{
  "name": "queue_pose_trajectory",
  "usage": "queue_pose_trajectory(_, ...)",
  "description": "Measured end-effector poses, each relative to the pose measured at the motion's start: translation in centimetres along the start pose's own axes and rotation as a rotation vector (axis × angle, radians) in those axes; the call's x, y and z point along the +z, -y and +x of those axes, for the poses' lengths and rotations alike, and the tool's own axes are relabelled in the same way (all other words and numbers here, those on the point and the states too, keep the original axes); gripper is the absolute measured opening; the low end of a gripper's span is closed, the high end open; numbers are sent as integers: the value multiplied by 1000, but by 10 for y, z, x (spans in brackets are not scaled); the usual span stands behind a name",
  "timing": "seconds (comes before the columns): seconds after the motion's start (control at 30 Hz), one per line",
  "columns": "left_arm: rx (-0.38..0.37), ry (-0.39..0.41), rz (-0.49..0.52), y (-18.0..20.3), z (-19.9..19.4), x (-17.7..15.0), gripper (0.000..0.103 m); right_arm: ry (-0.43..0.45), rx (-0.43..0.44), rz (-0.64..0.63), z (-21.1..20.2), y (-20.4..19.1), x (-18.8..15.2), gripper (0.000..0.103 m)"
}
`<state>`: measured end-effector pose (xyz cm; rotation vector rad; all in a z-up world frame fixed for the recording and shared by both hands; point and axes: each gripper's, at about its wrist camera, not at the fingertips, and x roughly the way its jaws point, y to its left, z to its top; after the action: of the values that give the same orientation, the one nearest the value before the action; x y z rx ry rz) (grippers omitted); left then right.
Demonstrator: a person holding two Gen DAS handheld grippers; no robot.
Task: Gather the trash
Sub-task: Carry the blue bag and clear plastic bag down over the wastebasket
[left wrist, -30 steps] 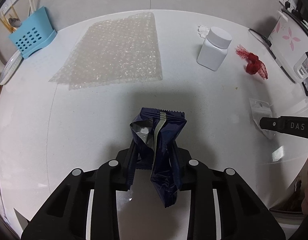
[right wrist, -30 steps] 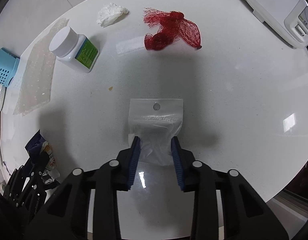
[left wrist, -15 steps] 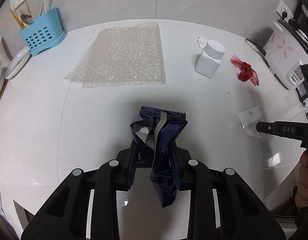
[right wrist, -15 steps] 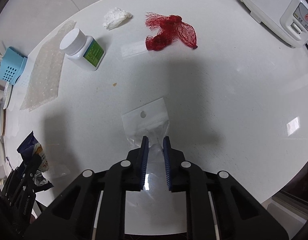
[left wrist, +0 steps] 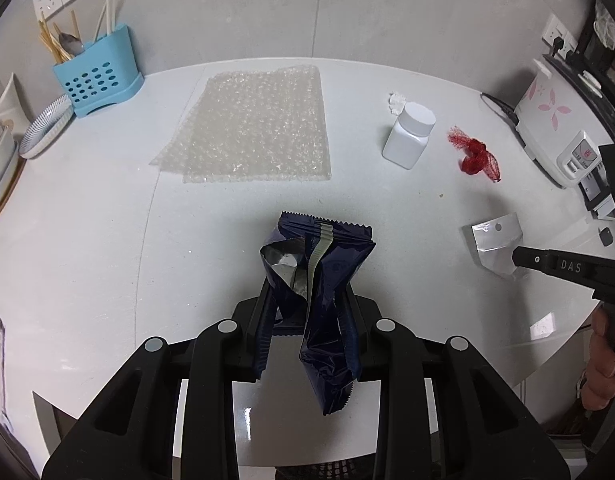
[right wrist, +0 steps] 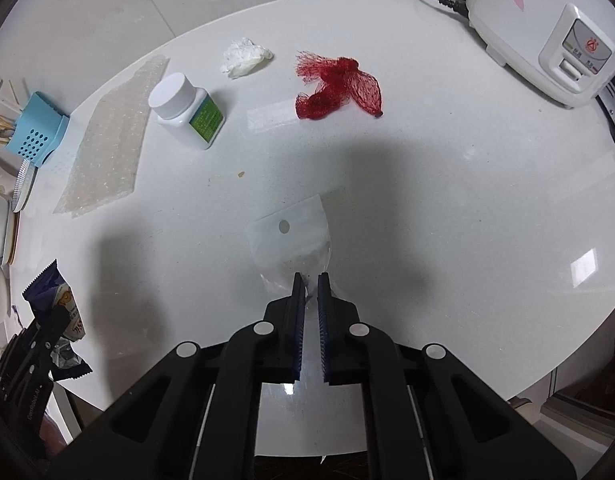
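We are working the pick-up step of trash collection, with both claws loaded. The left claw (left wrist: 307, 316) is gripping a dark blue wrapper (left wrist: 315, 280), which is hanging clear of the bench (left wrist: 107, 240). The right claw (right wrist: 310, 292) is closed on the lower end of a clear bag (right wrist: 291, 240), its pads pinching the film; from the left wrist view the bag appears to be lifting off the bench near the right edge.

The next move, in our judgement, is carrying both pieces to a bin. No bin is showing in either view, so we are expecting a swing away from the bench. The thin film may slip from the pads, so we are advising a steady pinch.

Trash remaining on the bench: a red net (right wrist: 339, 84) and a white wad (right wrist: 245, 56) toward the far edge, a white bottle (right wrist: 185, 110) beside them, and a bubble-wrap sheet (left wrist: 251, 132) toward the far left.

The bench is white, glossy and round-edged, standing against a grey wall. A blue holder (left wrist: 97, 76) and stacked dishes (left wrist: 47, 126) are sitting at the left edge; a rice cooker (right wrist: 539, 28) is sitting at the right corner. A person's hand (left wrist: 603, 356) is holding the right tool.
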<state>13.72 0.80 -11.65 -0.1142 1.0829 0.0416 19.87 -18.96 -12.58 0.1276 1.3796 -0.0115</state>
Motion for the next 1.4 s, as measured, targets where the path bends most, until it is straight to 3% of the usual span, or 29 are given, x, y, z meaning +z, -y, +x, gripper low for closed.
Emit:
queue_pose_trajectory(0.37,-31,52,-23,-4,-43,-8,28,99,14,-76,-40,-18,-19,5)
queue_pose_trajectory(0.63,-26,43,-45,-13,-54,-35,28,143,-17,-125,-52,-25,-48,4)
queue_pose_trajectory(1.07,-28,8,-64,-21,-55,-79,28,156,-17,-186,-63,-30,-96,4)
queue_pose_trajectory(1.4,-49,5,-51,-23,-60,-113,28,152,59,-263,-62,-53,-143,3)
